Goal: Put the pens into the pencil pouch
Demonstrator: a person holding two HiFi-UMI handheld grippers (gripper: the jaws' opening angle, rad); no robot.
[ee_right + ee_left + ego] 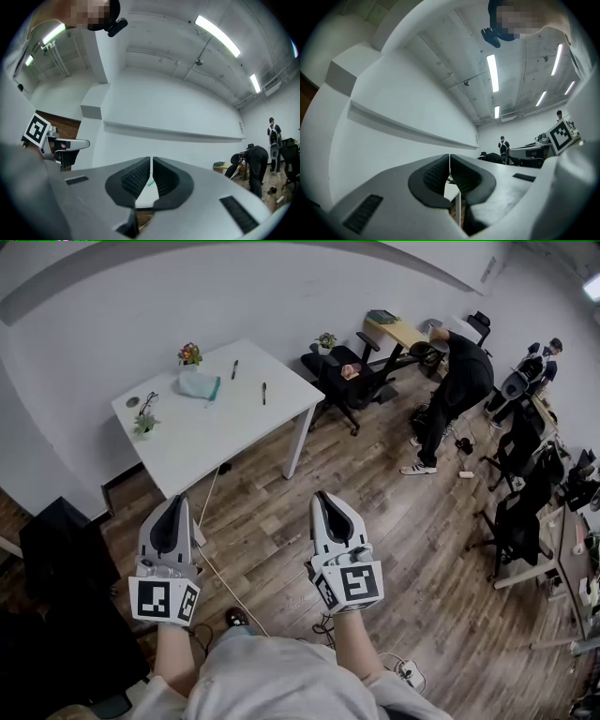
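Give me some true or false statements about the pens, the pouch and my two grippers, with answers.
1. Two pens lie on the white table. True.
2. The left gripper holds a pen. False: its jaws are shut on nothing.
3. The pencil pouch lies on the floor. False: it lies on the table.
4. The right gripper is shut and empty. True.
5. Both grippers hang over the table. False: both are over the wood floor.

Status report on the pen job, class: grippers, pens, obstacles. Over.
Left gripper and right gripper shut, empty, short of the table. Two pens lie outside the pouch. No obstacle seen.
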